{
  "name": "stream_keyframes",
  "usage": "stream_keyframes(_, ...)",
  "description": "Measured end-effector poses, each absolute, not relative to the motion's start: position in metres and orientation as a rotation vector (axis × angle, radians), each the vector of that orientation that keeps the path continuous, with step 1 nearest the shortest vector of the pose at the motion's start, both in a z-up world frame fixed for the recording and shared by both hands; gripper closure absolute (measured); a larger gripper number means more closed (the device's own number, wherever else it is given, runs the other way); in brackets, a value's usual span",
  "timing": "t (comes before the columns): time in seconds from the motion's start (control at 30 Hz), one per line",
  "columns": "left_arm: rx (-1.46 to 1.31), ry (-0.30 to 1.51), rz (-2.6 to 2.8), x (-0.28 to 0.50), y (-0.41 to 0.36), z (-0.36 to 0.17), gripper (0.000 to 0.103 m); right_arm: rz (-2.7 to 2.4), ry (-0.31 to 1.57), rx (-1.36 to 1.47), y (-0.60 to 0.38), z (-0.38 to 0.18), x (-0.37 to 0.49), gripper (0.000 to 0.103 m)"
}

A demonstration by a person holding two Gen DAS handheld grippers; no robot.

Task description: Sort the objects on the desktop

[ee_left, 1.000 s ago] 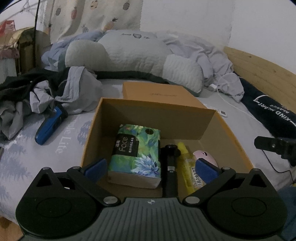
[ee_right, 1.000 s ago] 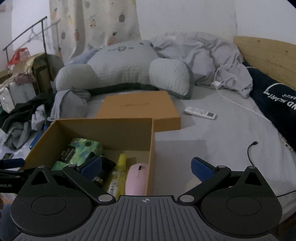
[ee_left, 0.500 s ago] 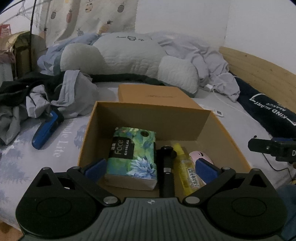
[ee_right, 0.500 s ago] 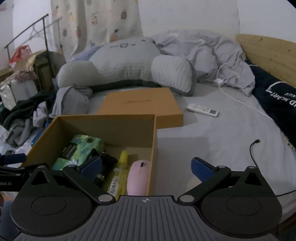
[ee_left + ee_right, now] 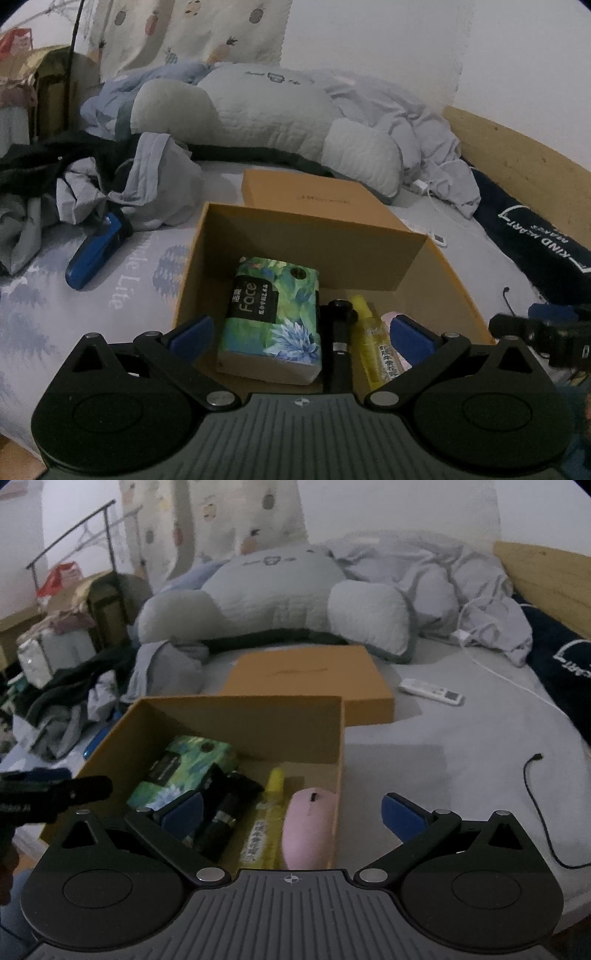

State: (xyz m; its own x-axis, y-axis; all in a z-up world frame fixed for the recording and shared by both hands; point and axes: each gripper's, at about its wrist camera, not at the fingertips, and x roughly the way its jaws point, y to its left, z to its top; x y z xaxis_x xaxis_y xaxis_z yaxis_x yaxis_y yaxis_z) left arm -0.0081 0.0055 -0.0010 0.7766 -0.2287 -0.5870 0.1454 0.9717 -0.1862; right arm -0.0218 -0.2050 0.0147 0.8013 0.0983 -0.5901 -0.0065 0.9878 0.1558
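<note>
sitting on the grey bedsheet (image 5: 461,760), the open orange cardboard box (image 5: 295,236) holds four items side by side: a green floral tissue pack (image 5: 273,317) at its left, then a black cylindrical tool (image 5: 338,339), a yellow spray bottle (image 5: 373,347) and a pink computer mouse (image 5: 308,827) against the right wall. the matching orange box lid (image 5: 310,679) lies flat just behind the box, touching or nearly touching its far wall — which of the two cannot be told.

the left gripper (image 5: 301,328) hovers over the near edge of the box, blue-padded fingers spread wide, nothing between them. the right gripper (image 5: 293,808) is likewise spread wide and empty; its left finger hangs over the box interior, its right finger over bare sheet outside the right wall.

outside the box: a blue handheld object (image 5: 96,254) lies on the sheet to the left beside crumpled clothing (image 5: 110,184); a white remote control (image 5: 430,691) lies to the right of the lid; a black cable (image 5: 543,812) trails across the sheet at the right. a large grey plush cushion (image 5: 277,594) rests well behind the lid.
</note>
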Motion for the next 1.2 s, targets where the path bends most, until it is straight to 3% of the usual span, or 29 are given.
stream_keyframes(0.63, -0.271, 0.632, -0.249, -0.005, 0.032, -0.003, 0.000, 0.176, 0.619, 0.056, -0.170, 0.016, -0.028, 0.000)
stream_keyframes(1.2, -0.335, 0.585, -0.113, 0.007, 0.100, 0.014, 0.000, 0.232, 0.692, 0.334, -0.134, 0.018, 0.008, 0.000)
